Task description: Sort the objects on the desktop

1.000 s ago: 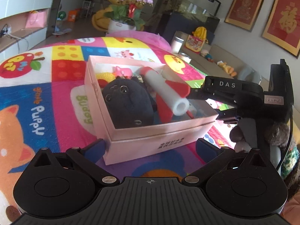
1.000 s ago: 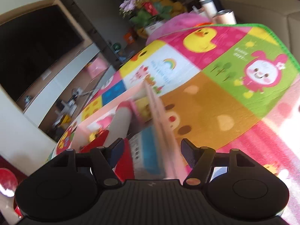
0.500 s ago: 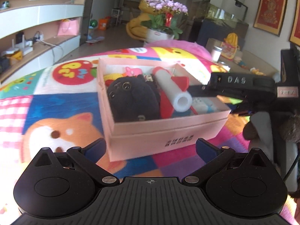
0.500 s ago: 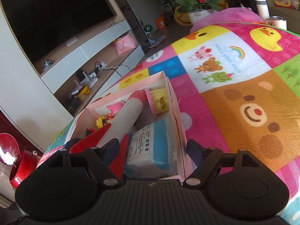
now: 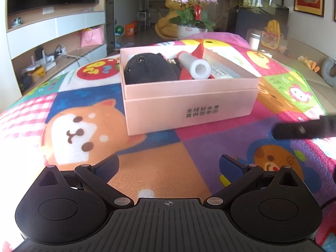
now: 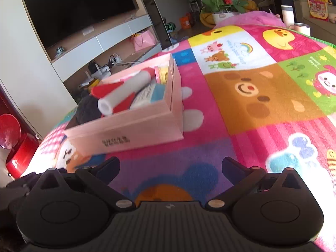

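A pink cardboard box (image 5: 189,103) stands on a colourful cartoon mat (image 5: 88,126). It holds a black plush toy (image 5: 149,71), a white foam rocket with red fins (image 5: 197,65), a blue-and-white tissue pack (image 6: 149,94) and small toys at the back. The box also shows in the right wrist view (image 6: 134,126), ahead and to the left. My left gripper (image 5: 169,164) is open and empty, low over the mat in front of the box. My right gripper (image 6: 170,168) is open and empty, in front of the box. One of its fingers (image 5: 304,129) shows blurred at the right of the left wrist view.
A potted orchid (image 5: 193,12) stands beyond the mat's far edge. A TV unit with shelves (image 6: 105,42) runs along the left. A sofa with toys (image 5: 310,63) lies at the right. A white cup (image 6: 286,15) and a steel cup (image 6: 302,28) stand by the mat's far right.
Both grippers have drawn back from the box toward me. The right gripper, which reached over the box's right end, is now clear of it. The box's contents stay put.
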A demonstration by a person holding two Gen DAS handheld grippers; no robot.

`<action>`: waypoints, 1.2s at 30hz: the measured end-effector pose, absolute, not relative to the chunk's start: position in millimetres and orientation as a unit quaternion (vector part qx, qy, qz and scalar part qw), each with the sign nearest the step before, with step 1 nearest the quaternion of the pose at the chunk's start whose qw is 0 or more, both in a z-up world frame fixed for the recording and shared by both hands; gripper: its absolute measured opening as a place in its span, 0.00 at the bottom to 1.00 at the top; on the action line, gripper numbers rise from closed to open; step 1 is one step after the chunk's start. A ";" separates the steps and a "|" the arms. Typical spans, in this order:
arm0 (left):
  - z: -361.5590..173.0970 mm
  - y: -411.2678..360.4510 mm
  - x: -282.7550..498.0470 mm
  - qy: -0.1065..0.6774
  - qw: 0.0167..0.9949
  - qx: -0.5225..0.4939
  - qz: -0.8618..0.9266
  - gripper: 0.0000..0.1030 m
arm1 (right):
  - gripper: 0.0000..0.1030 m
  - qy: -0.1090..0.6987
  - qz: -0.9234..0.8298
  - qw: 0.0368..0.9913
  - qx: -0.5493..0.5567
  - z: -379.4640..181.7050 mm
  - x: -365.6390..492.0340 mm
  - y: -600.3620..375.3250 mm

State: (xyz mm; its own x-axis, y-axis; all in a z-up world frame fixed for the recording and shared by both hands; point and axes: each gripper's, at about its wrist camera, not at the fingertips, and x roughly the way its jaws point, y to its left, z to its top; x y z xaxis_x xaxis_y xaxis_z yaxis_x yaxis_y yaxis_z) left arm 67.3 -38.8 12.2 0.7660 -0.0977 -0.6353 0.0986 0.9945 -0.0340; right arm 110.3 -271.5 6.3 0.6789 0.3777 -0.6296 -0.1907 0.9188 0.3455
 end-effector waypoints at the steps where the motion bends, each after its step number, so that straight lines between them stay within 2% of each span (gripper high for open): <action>1: 10.2 -40.7 67.3 0.336 0.941 0.001 -0.049 1.00 | 1.00 0.373 0.153 0.906 0.129 2.7 103.4 -274.4; 10: 3.6 -53.9 73.8 0.339 0.939 0.024 -0.044 1.00 | 1.00 0.358 0.142 0.911 0.150 0.9 52.0 -282.3; 21: 3.4 -52.7 73.2 0.340 0.939 0.021 -0.045 1.00 | 1.00 0.335 0.084 0.919 0.187 -3.9 44.5 -287.3; 31: 3.6 -52.2 72.8 0.340 0.939 0.020 -0.045 1.00 | 1.00 0.347 0.053 0.923 0.158 -1.6 53.1 -275.5; 36: 3.9 -52.7 72.9 0.340 0.939 0.021 -0.045 1.00 | 1.00 0.356 0.063 0.926 0.104 0.0 56.8 -268.6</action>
